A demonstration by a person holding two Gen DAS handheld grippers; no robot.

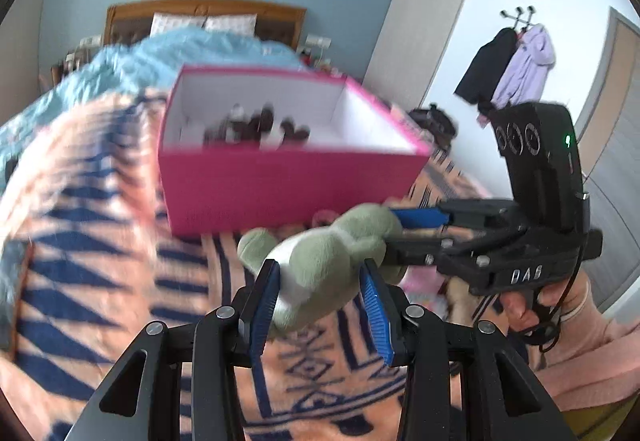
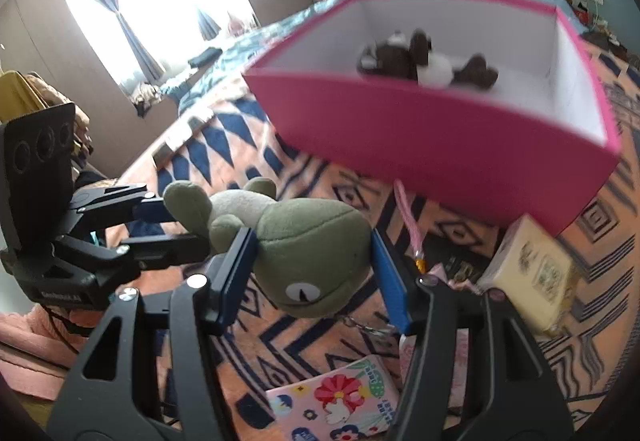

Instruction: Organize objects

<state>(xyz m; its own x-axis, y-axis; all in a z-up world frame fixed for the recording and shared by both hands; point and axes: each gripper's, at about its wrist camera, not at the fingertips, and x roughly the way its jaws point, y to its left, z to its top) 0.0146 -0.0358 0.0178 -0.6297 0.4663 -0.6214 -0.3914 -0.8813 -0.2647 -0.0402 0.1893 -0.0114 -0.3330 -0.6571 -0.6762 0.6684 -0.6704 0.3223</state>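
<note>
We see both grippers closed on one green plush frog above the patterned blanket, the left gripper at its pale body, the right gripper at its head. Ahead, the near wall of the pink box stands in the way; its top is open, and a dark plush toy occupies the middle of its floor, leaving white floor bare either side. Right of the right gripper, a yellow packet lies near the box corner, a floral card below, a pink strap between.
</note>
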